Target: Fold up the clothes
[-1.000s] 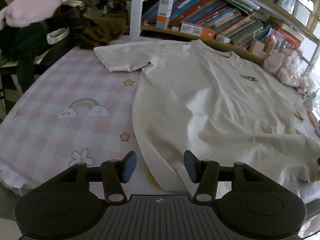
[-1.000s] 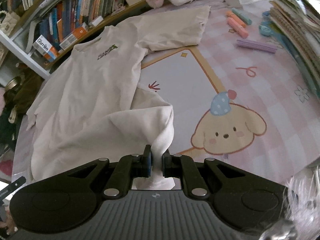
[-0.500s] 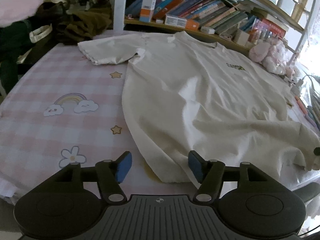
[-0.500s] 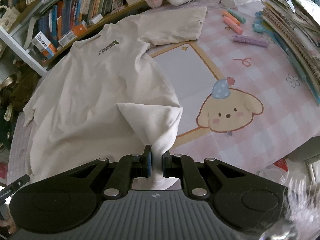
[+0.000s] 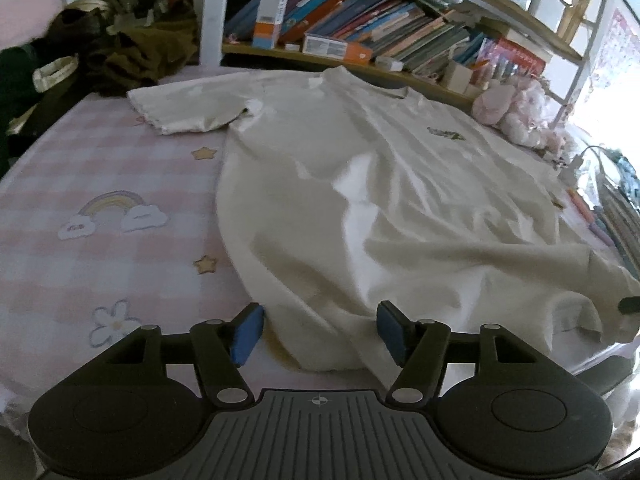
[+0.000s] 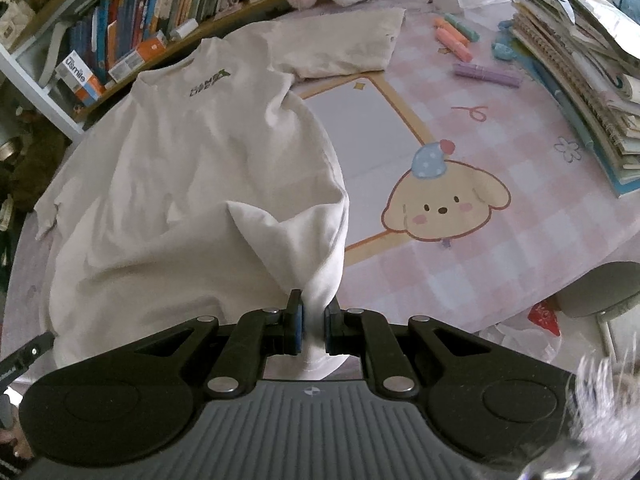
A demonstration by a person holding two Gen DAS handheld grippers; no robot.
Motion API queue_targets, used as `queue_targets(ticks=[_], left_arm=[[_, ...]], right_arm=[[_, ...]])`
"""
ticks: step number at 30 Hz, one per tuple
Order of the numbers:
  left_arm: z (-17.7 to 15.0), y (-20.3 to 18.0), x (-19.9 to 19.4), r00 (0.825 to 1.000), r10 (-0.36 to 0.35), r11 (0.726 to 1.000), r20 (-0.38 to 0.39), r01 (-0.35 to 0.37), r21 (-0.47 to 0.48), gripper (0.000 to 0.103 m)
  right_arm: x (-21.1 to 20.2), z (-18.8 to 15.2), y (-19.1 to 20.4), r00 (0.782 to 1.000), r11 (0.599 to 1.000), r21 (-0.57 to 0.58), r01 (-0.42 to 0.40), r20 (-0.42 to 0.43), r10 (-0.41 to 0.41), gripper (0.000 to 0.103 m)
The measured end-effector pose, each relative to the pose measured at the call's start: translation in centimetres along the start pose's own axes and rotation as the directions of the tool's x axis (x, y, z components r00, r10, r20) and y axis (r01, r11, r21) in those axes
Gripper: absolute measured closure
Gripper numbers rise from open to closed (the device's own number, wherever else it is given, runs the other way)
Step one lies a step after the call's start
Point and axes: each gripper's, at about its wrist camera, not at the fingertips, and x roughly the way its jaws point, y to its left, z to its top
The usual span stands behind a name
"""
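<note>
Shirt (image 5: 400,200), cream, lies front-up on the checked cloth (image 5: 100,184), sleeves spread. Right gripper (image 6: 313,326) is clamped on the lifted right hem corner; left gripper (image 5: 318,332), pads apart, straddles the left hem corner. Fabric looks soft, light and limp; best gripped at corners.

My left gripper (image 5: 320,330) has black linkage arms with silver pivot screws, blue pads (image 5: 246,334) and a ribbed grey base bearing a small crosshair mark. My right gripper (image 6: 312,328) looks identical, lower centre of frame.
</note>
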Motion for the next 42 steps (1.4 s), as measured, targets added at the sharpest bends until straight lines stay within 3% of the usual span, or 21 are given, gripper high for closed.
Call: queue_targets(ticks=[7,12,14,18,25,29,32,33,37,40,42], left_arm=[[-0.2,0.1,-0.2,0.999,0.023,1.000,-0.040,-0.024,-0.007,0.040],[-0.9,1.7,-0.7,0.999,0.002,0.989,-0.054,-0.010,-0.147,0.044],[-1.0,1.4,-0.6,0.999,-0.007,0.987,-0.050,-0.001,-0.160,0.045],[-0.8,0.5,-0.1,0.997,-0.033,0.987,-0.067,0.022,-0.159,0.086],[0.8,2.6,-3.9,0.998,-0.044,0.965,-0.050,0.030,-0.259,0.096],[4.0,2.1,-6.5,0.984,-0.176,0.933,0.018,0.172,-0.317,0.093],[5.3,0.2,-6.8,0.965,-0.256,0.926,0.058,0.262,-0.271,0.083],[5.2,0.0,-6.5,0.970,-0.240,0.937,0.045,0.244,-0.250,0.077],[4.1,0.0,-5.1,0.991,-0.125,0.978,-0.038,0.116,-0.176,0.076],[3.1,0.9,-4.4,0.995,-0.040,0.987,-0.094,0.025,-0.159,0.076],[2.2,1.6,-4.2,0.993,-0.027,0.986,-0.114,0.008,-0.165,0.076]], right_arm=[[-0.2,0.1,0.0,1.000,1.000,-0.008,0.008,0.001,-0.008,0.094],[-0.1,0.1,-0.2,1.000,1.000,-0.006,0.011,-0.013,-0.011,0.094],[0.2,0.1,-0.3,1.000,1.000,-0.009,0.009,-0.022,-0.010,0.094],[0.5,-0.1,-0.2,0.999,1.000,-0.020,-0.004,-0.040,0.003,0.094],[-0.1,-0.2,-0.6,0.995,0.998,-0.038,-0.055,-0.081,0.051,0.094],[-0.6,-0.5,-1.0,0.990,0.994,-0.005,-0.109,-0.096,0.108,0.094],[-0.1,-0.8,-1.4,0.991,0.996,0.020,-0.090,-0.099,0.091,0.094],[0.2,-0.9,-1.5,0.991,0.996,0.031,-0.085,-0.104,0.088,0.094],[0.9,-1.3,-1.6,0.990,0.996,0.043,-0.079,-0.110,0.083,0.094],[1.0,-1.5,-1.6,0.991,0.996,0.038,-0.075,-0.111,0.079,0.094],[1.1,-1.5,-1.5,0.991,0.997,0.033,-0.070,-0.113,0.073,0.094]])
